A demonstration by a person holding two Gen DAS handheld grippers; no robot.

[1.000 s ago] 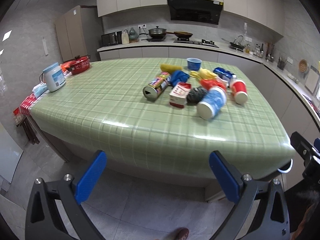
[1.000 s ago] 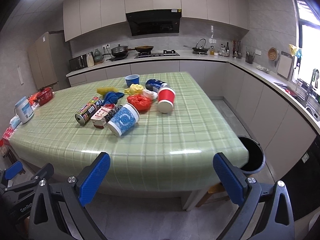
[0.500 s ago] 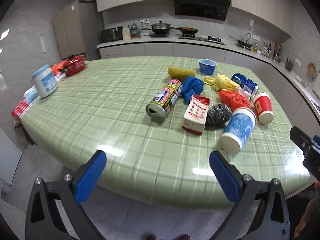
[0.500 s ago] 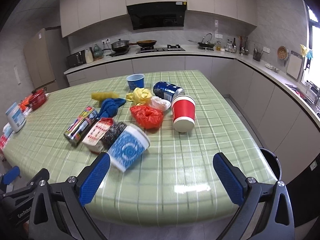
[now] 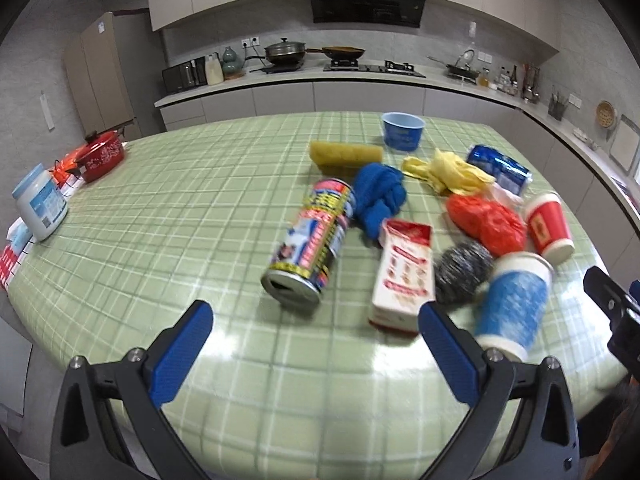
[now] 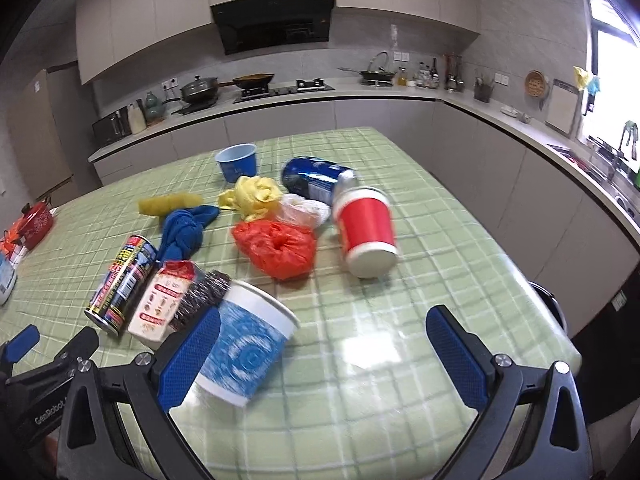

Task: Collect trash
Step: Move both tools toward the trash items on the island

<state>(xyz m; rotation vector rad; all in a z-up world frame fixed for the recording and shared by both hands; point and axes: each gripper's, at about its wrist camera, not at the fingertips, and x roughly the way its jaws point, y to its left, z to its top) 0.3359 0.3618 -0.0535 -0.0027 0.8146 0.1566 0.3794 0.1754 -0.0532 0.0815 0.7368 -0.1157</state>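
On the green checked table (image 5: pixel 168 216), trash lies before kitchen counters (image 5: pixel 360 80).

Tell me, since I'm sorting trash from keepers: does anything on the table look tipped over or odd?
Yes. The blue paper cup, red paper cup, printed can and carton all lie on their sides. Only the small blue bowl stands upright.

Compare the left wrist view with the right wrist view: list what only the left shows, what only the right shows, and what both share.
Only the left wrist view shows the white jar in full at the table's edge. Only the right wrist view shows the black bin beside the table and the window. Both share the table, blue paper cup, red paper cup, printed can, red bag, and open, empty grippers: left gripper, right gripper.
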